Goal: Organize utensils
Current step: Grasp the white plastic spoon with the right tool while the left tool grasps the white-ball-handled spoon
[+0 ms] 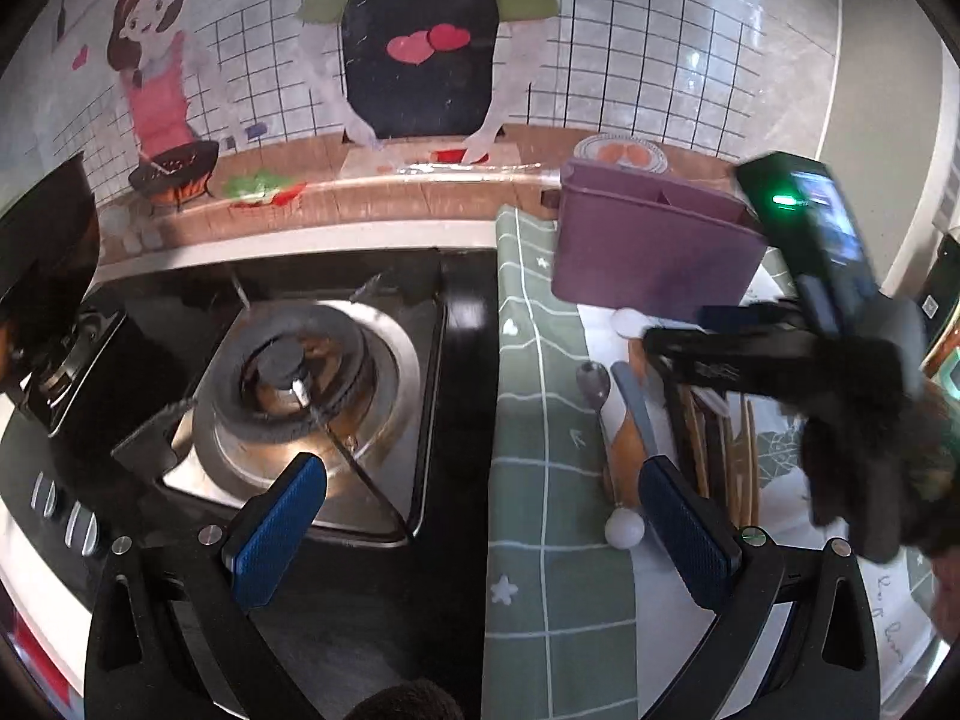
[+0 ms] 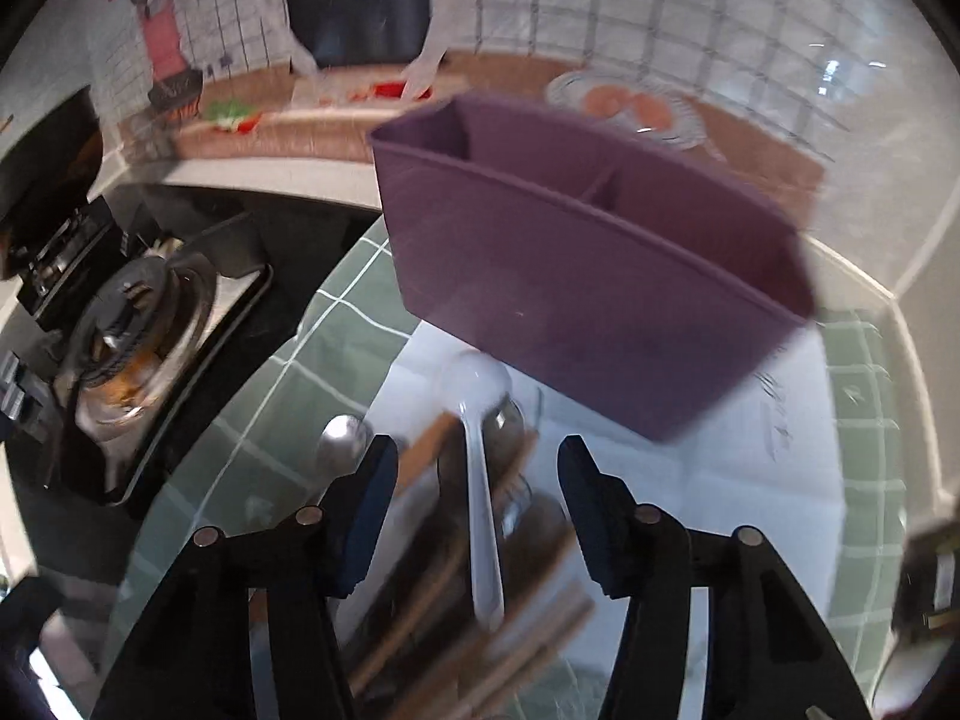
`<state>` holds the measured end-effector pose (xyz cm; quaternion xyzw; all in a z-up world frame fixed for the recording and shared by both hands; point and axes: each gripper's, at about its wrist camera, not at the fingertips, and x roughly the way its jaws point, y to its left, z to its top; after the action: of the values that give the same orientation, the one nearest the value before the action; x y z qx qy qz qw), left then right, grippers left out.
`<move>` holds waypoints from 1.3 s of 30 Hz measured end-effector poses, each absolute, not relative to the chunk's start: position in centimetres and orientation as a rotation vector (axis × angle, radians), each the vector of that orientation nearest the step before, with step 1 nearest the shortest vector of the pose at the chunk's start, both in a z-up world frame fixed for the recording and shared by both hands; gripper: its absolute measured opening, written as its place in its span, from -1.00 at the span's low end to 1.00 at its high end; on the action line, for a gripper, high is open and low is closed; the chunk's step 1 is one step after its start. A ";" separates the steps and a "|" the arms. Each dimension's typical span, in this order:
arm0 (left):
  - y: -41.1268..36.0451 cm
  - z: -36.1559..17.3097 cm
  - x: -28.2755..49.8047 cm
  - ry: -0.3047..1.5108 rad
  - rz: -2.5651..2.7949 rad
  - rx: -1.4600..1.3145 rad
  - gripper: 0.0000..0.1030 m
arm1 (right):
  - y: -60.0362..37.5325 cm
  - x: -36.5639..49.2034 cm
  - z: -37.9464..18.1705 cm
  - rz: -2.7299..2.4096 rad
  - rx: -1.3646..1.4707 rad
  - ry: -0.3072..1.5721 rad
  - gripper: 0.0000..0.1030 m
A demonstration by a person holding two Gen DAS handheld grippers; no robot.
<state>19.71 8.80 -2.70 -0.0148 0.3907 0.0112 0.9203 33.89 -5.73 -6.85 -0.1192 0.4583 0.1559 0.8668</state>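
Right gripper (image 2: 477, 501) is about half open over a white plastic spoon (image 2: 480, 480), not gripping it. Left gripper (image 1: 480, 534) gapes wide, empty. The utensils lie just in front of the purple divided caddy (image 2: 576, 276).

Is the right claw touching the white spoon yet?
Apart. The right wrist view shows the right claw straddling the white spoon, with gaps between its handle and both pads.
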 end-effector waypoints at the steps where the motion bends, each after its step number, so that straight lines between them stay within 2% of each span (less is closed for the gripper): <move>1: 8.8 -2.9 19.7 0.806 0.038 -0.028 1.00 | -5.3 34.7 -7.5 0.316 -0.262 0.965 0.01; 6: 9.7 -3.6 19.1 0.842 0.047 -0.073 1.00 | -4.2 37.3 -9.2 0.295 -0.273 1.005 0.01; 8: 9.9 -3.9 19.0 0.848 0.058 -0.074 1.00 | -3.8 37.7 -9.5 0.309 -0.279 1.019 -0.05; 10: 10.2 -4.1 19.2 0.865 0.057 -0.094 1.00 | -3.4 37.6 -9.2 0.329 -0.298 1.026 -0.40; 14: 10.3 -4.2 20.0 0.884 0.019 -0.156 1.00 | -4.2 36.3 -7.9 0.359 -0.280 1.034 -0.40; 23: 6.0 -4.0 22.8 0.896 -0.142 -0.057 0.99 | -11.6 29.4 -4.8 0.337 -0.136 1.050 -0.40; 24: 5.8 -4.1 22.9 0.907 -0.163 -0.057 0.95 | -12.5 28.5 -4.6 0.326 -0.122 1.048 -0.40; 28: 4.6 -5.2 22.6 0.956 -0.233 -0.013 0.19 | -15.0 25.7 -4.5 0.272 -0.083 1.029 -0.40; 30: 4.5 -5.9 21.8 0.958 -0.252 -0.017 -0.01 | -16.3 24.6 -4.6 0.248 -0.062 1.024 -0.39; 33: 4.5 -7.0 20.8 0.957 -0.272 -0.033 -0.21 | -17.5 23.7 -5.0 0.220 -0.039 1.024 -0.39; 39: 4.2 -8.3 20.9 0.965 -0.271 -0.054 -0.22 | -18.4 22.6 -5.4 0.206 -0.004 1.021 -0.38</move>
<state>20.89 4.15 -8.25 -0.0259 0.4624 -0.1298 0.8767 22.62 -18.36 -5.43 -0.0018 0.4877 0.0983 0.8674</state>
